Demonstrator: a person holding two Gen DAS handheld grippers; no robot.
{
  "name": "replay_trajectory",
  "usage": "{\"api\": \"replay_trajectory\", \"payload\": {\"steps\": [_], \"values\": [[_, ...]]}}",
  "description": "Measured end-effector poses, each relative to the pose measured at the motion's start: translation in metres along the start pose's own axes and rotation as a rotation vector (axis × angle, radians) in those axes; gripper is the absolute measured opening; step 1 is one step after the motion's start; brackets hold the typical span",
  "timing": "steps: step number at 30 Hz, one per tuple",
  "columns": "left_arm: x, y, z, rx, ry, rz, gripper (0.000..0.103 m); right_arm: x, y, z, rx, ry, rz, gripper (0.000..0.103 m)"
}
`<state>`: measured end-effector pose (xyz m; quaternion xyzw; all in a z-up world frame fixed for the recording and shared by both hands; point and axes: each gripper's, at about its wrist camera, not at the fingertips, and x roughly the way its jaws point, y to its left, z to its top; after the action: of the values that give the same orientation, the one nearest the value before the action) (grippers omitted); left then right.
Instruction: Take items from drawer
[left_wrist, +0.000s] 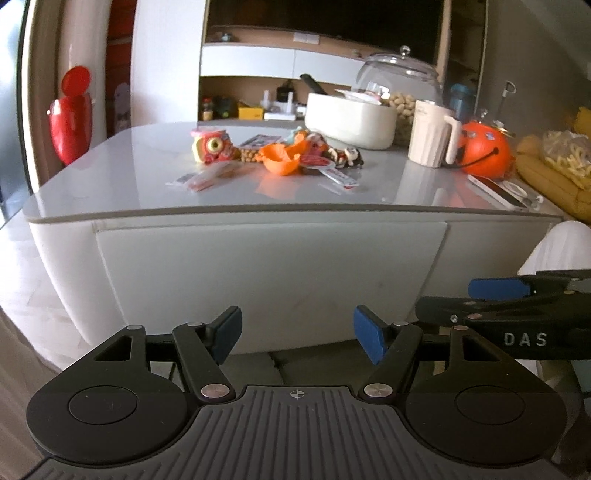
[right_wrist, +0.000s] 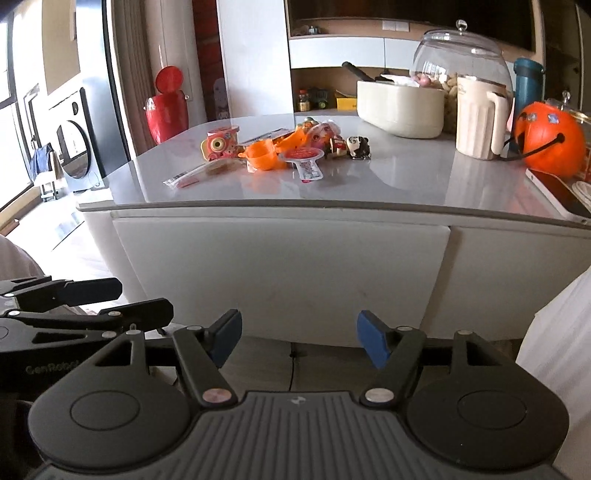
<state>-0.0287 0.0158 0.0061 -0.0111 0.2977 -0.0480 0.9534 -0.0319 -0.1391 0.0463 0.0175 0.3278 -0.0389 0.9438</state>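
The white drawer front (left_wrist: 269, 280) (right_wrist: 280, 273) under the grey tabletop (left_wrist: 110, 173) (right_wrist: 406, 181) stands shut, flush with the cabinet. On top lie small items: a pink toy camera (left_wrist: 212, 146) (right_wrist: 219, 146), an orange cup (left_wrist: 280, 160) (right_wrist: 262, 155), flat packets (left_wrist: 201, 179) (right_wrist: 195, 175) and toy figures (left_wrist: 349, 157) (right_wrist: 354, 147). My left gripper (left_wrist: 297, 338) (right_wrist: 136, 299) is open and empty, low in front of the drawer. Beside it on the right, my right gripper (right_wrist: 299, 339) (left_wrist: 465, 301) is open and empty too.
At the table's back right stand a white pot (left_wrist: 349, 120), a glass jar of peanuts (left_wrist: 400, 81), a cream jug (left_wrist: 432, 133) and an orange pumpkin bucket (left_wrist: 484, 147). A flat white device (left_wrist: 498, 192) lies at the right edge. A red bin (left_wrist: 70, 118) stands far left.
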Motion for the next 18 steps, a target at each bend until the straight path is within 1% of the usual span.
{"api": "replay_trajectory", "payload": {"steps": [3,12,18], "values": [[0.0024,0.0017,-0.0009,-0.010,0.013,0.002,0.072,0.0005,-0.0004,-0.0015,0.010,0.017,0.026,0.070],[0.0044,0.0043,-0.0022,-0.024,0.029,0.001,0.071,0.0019,-0.0066,-0.0031,0.056,0.028,0.029,0.070],[0.0048,0.0042,-0.0022,-0.027,0.031,0.002,0.071,0.0018,-0.0057,-0.0034,0.055,0.029,0.028,0.070]]}}
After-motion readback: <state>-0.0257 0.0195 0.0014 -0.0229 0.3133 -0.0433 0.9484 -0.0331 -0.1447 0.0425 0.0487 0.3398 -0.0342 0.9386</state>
